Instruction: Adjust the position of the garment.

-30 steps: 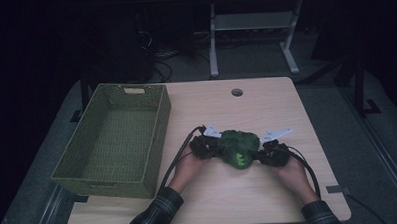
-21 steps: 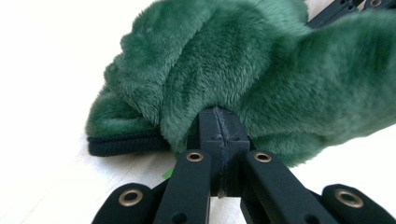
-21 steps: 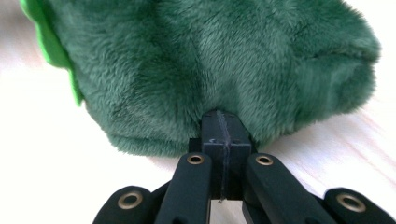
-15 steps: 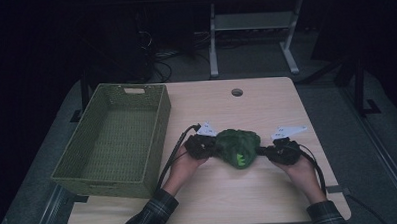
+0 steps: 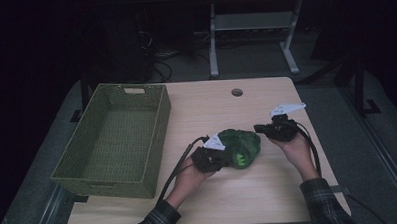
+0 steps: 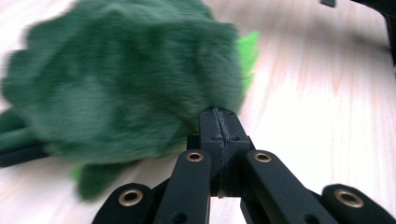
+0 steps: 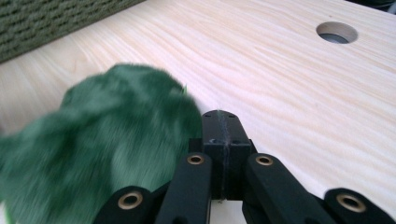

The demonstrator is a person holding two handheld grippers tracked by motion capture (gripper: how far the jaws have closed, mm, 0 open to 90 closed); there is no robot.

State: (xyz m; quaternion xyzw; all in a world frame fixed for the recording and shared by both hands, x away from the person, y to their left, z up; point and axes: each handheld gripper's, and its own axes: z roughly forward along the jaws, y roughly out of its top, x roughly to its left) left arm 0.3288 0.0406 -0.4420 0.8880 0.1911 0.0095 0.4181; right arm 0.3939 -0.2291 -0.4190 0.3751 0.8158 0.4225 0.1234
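A dark green plush toy (image 5: 240, 145) with a bright green fringe lies on the wooden table (image 5: 269, 189). My left gripper (image 5: 224, 159) is at the toy's left side, shut, its tips against the fur. In the left gripper view the closed jaws (image 6: 218, 115) meet with nothing between them, and the blurred plush (image 6: 121, 84) sits just beyond and to the left. My right gripper (image 5: 258, 127) hovers to the right of the toy, shut and empty. The right gripper view has its closed tips (image 7: 220, 117) next to the plush (image 7: 107, 140).
An empty green woven basket (image 5: 155, 138) stands on the left half of the table; its wall (image 7: 46, 23) is seen far off. A round cable hole (image 5: 237, 92) lies near the far edge. Dark floor and desk legs lie beyond.
The right gripper has lifted and drawn back to the right, away from the plush. The left gripper has shifted slightly nearer the person. The plush stays in about the same place.
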